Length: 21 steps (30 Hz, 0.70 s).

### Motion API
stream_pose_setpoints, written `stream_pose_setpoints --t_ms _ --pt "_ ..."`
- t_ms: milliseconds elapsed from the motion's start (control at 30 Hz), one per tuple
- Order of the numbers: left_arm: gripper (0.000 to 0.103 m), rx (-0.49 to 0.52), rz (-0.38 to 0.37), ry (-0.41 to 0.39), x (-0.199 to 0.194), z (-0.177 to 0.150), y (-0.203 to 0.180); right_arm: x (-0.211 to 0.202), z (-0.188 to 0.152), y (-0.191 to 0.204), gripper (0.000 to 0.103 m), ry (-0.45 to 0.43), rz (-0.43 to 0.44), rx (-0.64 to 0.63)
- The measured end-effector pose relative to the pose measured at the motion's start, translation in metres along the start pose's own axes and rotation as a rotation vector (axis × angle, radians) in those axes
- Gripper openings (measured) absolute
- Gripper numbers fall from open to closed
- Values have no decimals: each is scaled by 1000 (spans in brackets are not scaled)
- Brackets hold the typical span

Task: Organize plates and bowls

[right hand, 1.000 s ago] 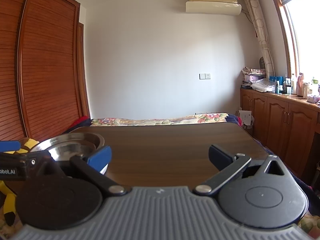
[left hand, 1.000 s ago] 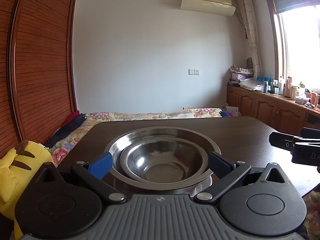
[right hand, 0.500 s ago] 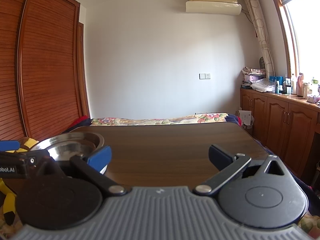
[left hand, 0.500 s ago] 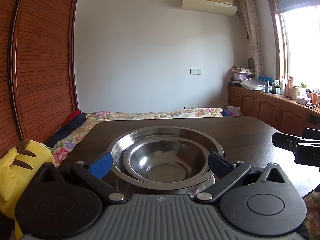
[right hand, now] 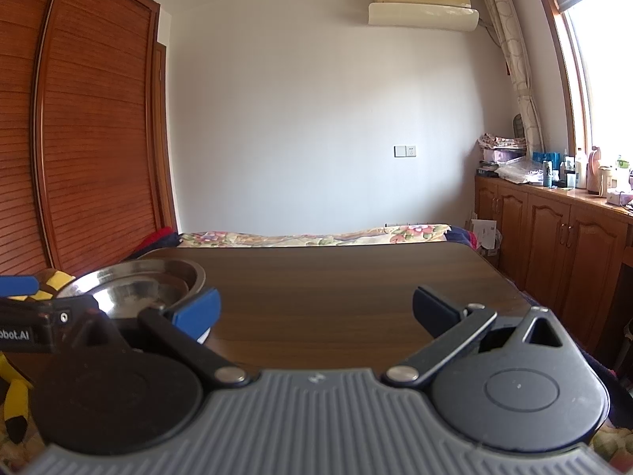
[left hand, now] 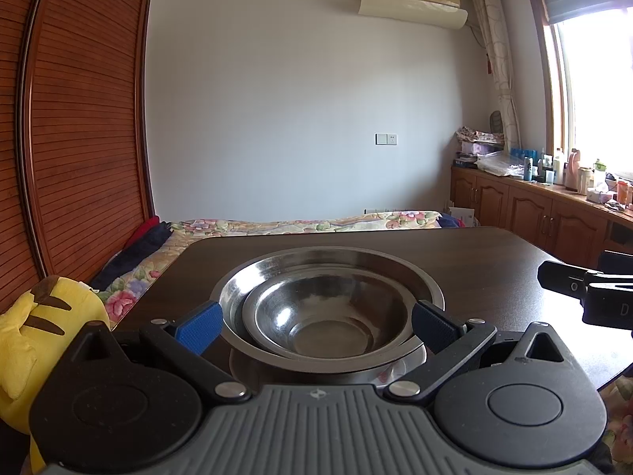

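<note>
Two steel bowls are seen on the dark table (left hand: 494, 261), the small bowl (left hand: 320, 316) nested inside the large bowl (left hand: 419, 281). The left gripper (left hand: 314, 322) is spread wide, its jaws released; the bowls are placed between the two fingers, and contact with the rim cannot be told. The right gripper (right hand: 314, 308) is also held wide apart, with only bare table between its jaws; the bowls are found to its left, behind the blue finger (right hand: 198, 312).
</note>
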<state>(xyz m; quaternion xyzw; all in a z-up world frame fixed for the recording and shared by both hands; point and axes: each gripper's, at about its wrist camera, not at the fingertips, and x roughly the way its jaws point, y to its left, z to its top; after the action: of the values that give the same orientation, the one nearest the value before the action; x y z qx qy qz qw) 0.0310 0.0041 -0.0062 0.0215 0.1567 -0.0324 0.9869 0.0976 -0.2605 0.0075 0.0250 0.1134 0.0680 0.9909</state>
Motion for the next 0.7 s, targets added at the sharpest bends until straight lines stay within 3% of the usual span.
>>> stream_pose_setpoints --t_ms 700 --pt "103 1 3 -2 1 0 1 0 0 1 103 3 0 0"
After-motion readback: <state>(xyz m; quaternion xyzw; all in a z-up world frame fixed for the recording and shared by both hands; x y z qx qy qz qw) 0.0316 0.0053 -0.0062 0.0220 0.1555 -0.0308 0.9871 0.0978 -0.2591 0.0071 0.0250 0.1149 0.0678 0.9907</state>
